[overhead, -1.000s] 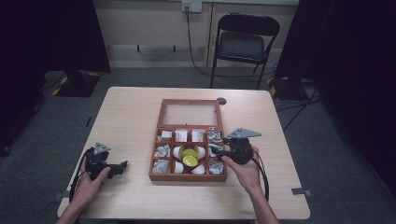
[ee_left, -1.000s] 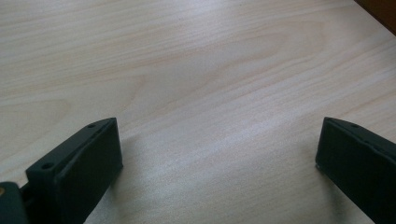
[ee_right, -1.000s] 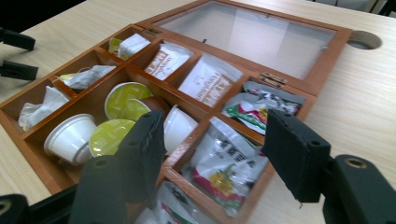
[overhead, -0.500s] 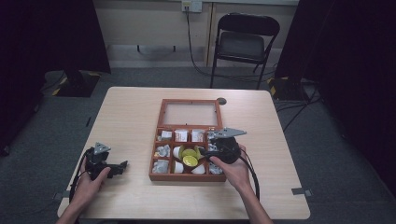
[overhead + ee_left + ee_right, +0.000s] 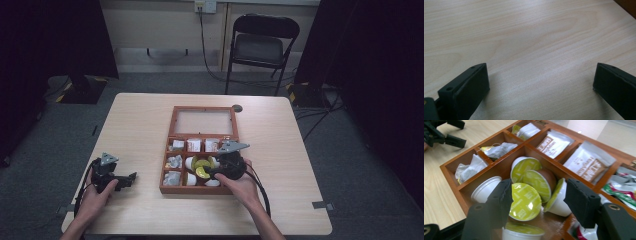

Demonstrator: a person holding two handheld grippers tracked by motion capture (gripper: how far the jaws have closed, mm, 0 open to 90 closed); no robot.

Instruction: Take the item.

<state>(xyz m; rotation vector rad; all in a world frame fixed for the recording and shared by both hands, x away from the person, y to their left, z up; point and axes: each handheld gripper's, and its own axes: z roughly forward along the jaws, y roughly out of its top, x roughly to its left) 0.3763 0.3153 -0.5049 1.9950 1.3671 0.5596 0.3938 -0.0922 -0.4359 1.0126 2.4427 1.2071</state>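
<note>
A wooden compartment box [image 5: 200, 190] lies mid-table with its glass lid open. Its middle compartment holds several white capsules with yellow-green lids [image 5: 201, 167]. My right gripper [image 5: 214, 172] hovers over them, pointing left. In the right gripper view the jaws [image 5: 539, 192] stand partly open above a lid-up capsule [image 5: 525, 201]. A tilted capsule [image 5: 556, 200] lies by the right jaw, and neither pad presses on anything. My left gripper [image 5: 131, 179] rests on the table left of the box. Its jaws [image 5: 541, 80] are wide open over bare wood.
Tea bags [image 5: 496, 150] fill the box's left compartments and sachets [image 5: 586, 163] the far row. Coloured packets [image 5: 624, 190] sit in the right column. The light wood table [image 5: 140, 125] extends around the box. A black folding chair [image 5: 265, 45] stands beyond the far edge.
My right gripper has moved left from the box's right column to over the middle capsule compartment and dipped slightly. The left gripper has stayed in place.
</note>
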